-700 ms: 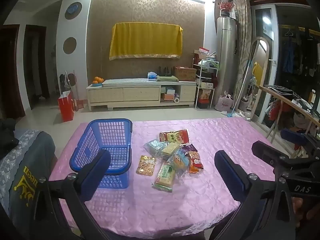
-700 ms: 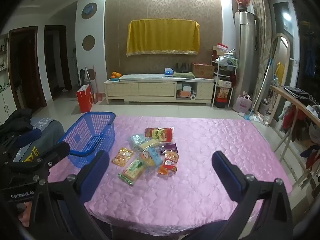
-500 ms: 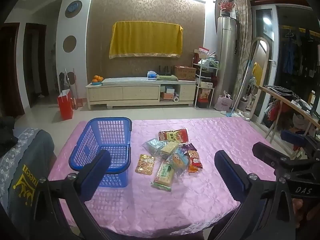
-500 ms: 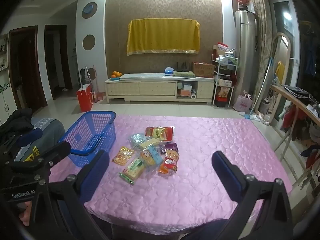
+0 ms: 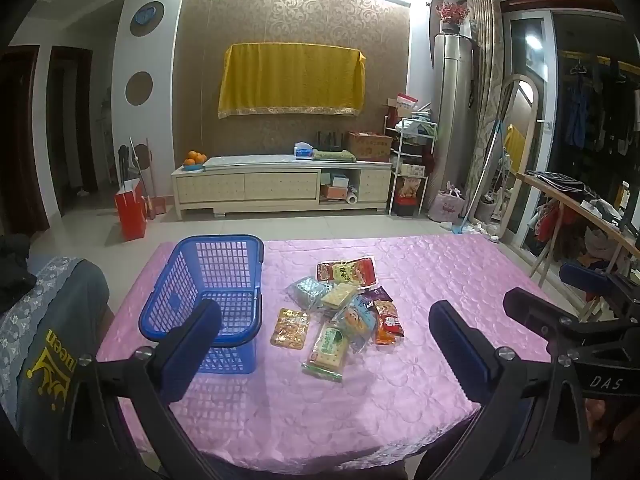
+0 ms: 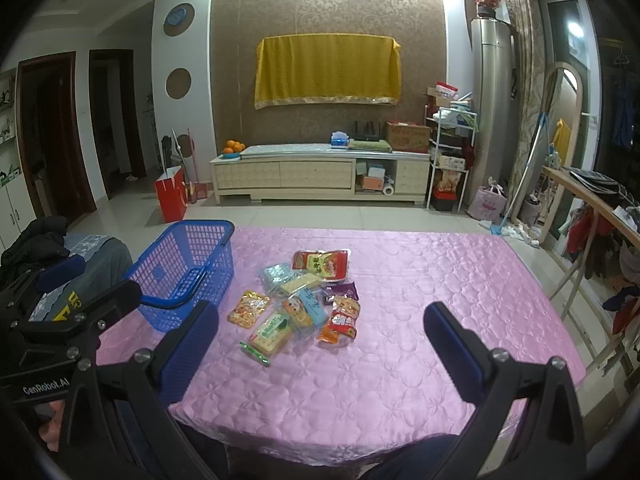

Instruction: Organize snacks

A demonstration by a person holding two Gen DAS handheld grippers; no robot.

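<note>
Plainly nothing is packed yet: the blue basket (image 5: 208,300) stands empty at about nine o'clock of the snack pile (image 5: 344,312), just beside it on the pink-covered desk (image 5: 460,280). Both the left gripper (image 5: 324,332) and the right gripper (image 6: 320,332) hover at the near edge with their jaws wide apart and nothing between them.

The packets look like thin sealed film: light, soft, crinkly and probably slippery, so each should be pinched across a flat side or a sealed end rather than squeezed hard, since crackers inside could break. The green cracker pack (image 5: 328,346), at six o'clock of the pile, lies clear on top and looks the easiest first pick; the orange packet (image 5: 290,328), at eight o'clock, lies flat and alone, nearest the basket.

By count there is one basket and roughly nine packets, though they overlap and the exact number is hard to tell. The red packet (image 5: 347,271) sits at twelve o'clock, farthest from the jaws.
</note>
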